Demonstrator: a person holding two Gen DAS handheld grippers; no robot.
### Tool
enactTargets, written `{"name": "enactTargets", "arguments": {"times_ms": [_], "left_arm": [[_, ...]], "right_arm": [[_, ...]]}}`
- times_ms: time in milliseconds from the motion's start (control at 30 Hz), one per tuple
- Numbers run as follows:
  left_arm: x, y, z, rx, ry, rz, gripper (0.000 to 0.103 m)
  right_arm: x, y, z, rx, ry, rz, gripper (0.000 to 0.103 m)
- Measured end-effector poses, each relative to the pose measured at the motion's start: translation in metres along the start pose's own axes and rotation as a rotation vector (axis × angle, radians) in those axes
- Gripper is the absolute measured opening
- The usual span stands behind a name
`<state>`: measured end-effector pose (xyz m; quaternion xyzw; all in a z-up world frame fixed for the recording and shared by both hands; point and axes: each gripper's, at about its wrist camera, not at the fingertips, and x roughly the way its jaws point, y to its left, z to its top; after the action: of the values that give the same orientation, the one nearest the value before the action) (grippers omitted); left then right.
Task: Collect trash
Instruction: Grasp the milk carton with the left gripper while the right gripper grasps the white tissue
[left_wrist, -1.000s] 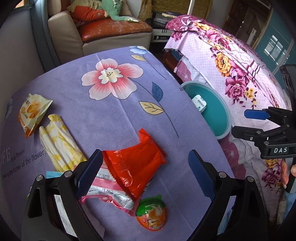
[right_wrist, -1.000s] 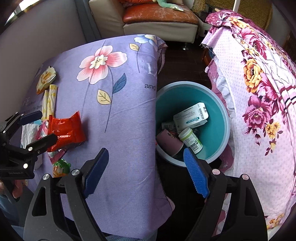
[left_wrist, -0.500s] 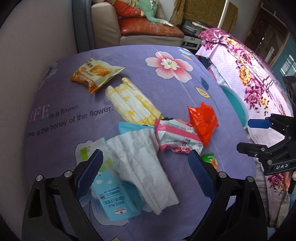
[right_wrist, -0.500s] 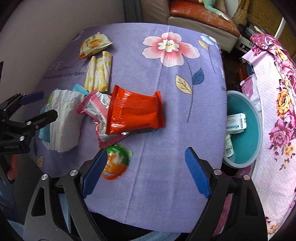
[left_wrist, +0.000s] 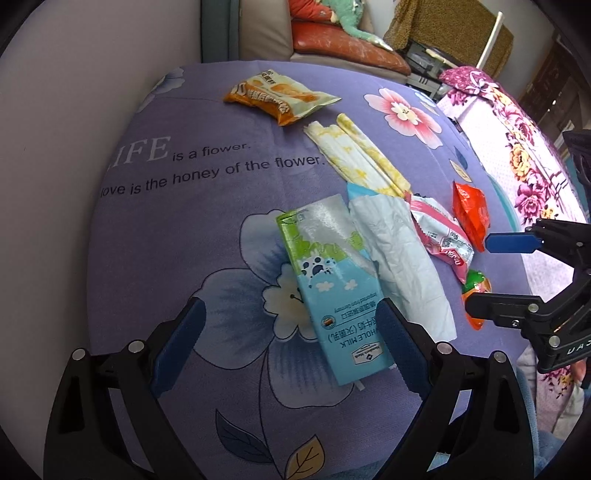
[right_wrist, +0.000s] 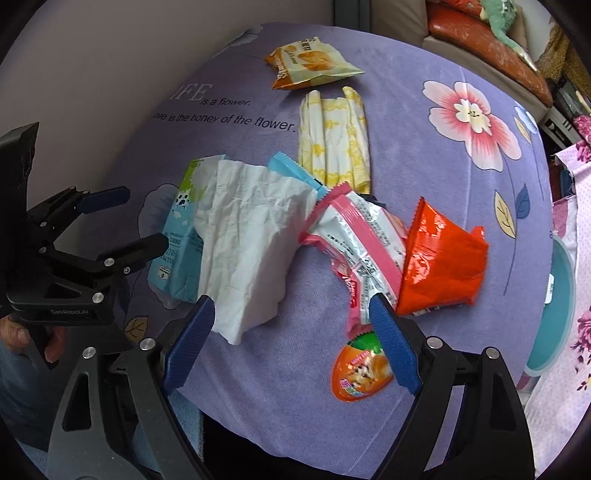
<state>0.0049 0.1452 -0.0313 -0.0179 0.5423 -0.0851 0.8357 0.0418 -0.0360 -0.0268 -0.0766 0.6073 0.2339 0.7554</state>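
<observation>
left gripper (left_wrist: 288, 332) wide open, nothing held, milk carton (left_wrist: 334, 291) just ahead by its right finger | right gripper (right_wrist: 291, 339) open, empty | risk: tissue (left_wrist: 402, 266) overlapping the carton could be dragged along or dropped short of the bin (right_wrist: 557, 314)

In the left wrist view, bare purple tabletop (left_wrist: 207, 236) fills the left and lower frame, open to a pass. The milk carton (left_wrist: 334, 291) and crumpled white paper (left_wrist: 399, 258) block the centre; pink wrapper (left_wrist: 439, 236), red packet (left_wrist: 471, 214) and the right tongs (left_wrist: 480, 275) crowd the right edge.
</observation>
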Motion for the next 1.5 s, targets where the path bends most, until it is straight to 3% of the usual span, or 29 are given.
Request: {"name": "enactTargets", "arguments": {"times_ms": [133, 200, 267, 300, 333, 367, 433, 500, 633, 867, 967, 1000, 1033, 1100, 1133, 1200, 1233, 1367, 1500], "left_arm": [[-0.003, 0.015, -0.002, -0.030, -0.004, 0.005, 0.093], [-0.003, 0.021, -0.003, -0.044, 0.000, 0.009, 0.093], [-0.001, 0.024, -0.004, -0.057, 0.007, 0.006, 0.093], [0.000, 0.025, -0.005, -0.061, 0.011, 0.001, 0.093], [0.000, 0.025, -0.005, -0.065, 0.015, -0.007, 0.093], [0.000, 0.025, -0.005, -0.068, 0.018, -0.019, 0.093], [0.001, 0.021, -0.004, -0.070, 0.022, -0.048, 0.093], [0.001, 0.014, -0.001, -0.058, 0.023, -0.075, 0.093], [0.007, -0.007, 0.007, -0.022, 0.033, -0.102, 0.093], [0.031, -0.024, 0.014, -0.009, 0.069, -0.085, 0.093], [0.038, -0.029, 0.014, 0.002, 0.084, -0.082, 0.076], [0.040, -0.031, 0.014, 0.005, 0.089, -0.085, 0.063], [0.042, -0.031, 0.013, 0.007, 0.096, -0.088, 0.057], [0.041, -0.031, 0.013, 0.013, 0.083, -0.083, 0.055], [0.039, -0.031, 0.013, 0.020, 0.078, -0.079, 0.054], [0.033, -0.026, 0.011, 0.028, 0.064, -0.071, 0.054], [0.030, -0.022, 0.011, 0.026, 0.058, -0.063, 0.054], [0.025, 0.001, 0.010, -0.007, 0.057, -0.027, 0.054], [0.025, 0.011, 0.006, -0.021, 0.063, -0.004, 0.054]], "right_arm": [[0.018, 0.012, 0.010, -0.019, 0.013, 0.020, 0.081], [0.023, 0.017, 0.013, -0.033, 0.011, 0.012, 0.076], [0.029, 0.020, 0.016, -0.039, 0.023, 0.024, 0.058], [0.032, 0.021, 0.018, -0.040, 0.029, 0.027, 0.054], [0.034, 0.022, 0.019, -0.044, 0.031, 0.025, 0.042], [0.035, 0.023, 0.019, -0.047, 0.034, 0.032, 0.024], [0.034, 0.022, 0.020, -0.040, 0.034, 0.039, 0.011], [0.029, 0.019, 0.019, -0.037, 0.017, 0.035, 0.006], [0.013, 0.008, 0.021, -0.025, -0.013, 0.015, 0.006], [-0.011, -0.016, 0.020, 0.004, -0.054, -0.047, 0.006], [-0.019, -0.029, 0.019, 0.020, -0.067, -0.060, 0.006], [-0.020, -0.032, 0.019, 0.024, -0.070, -0.063, 0.006], [-0.020, -0.033, 0.019, 0.025, -0.070, -0.063, 0.006], [-0.015, -0.030, 0.019, 0.023, -0.048, -0.010, 0.008], [-0.014, -0.028, 0.018, 0.022, -0.043, 0.008, 0.012], [-0.009, -0.019, 0.017, 0.002, -0.037, 0.025, 0.038], [-0.007, -0.015, 0.017, -0.008, -0.039, 0.029, 0.059], [0.009, 0.005, 0.020, -0.060, -0.028, 0.012, 0.068], [0.029, 0.018, 0.024, -0.082, -0.012, -0.005, 0.068]]}}
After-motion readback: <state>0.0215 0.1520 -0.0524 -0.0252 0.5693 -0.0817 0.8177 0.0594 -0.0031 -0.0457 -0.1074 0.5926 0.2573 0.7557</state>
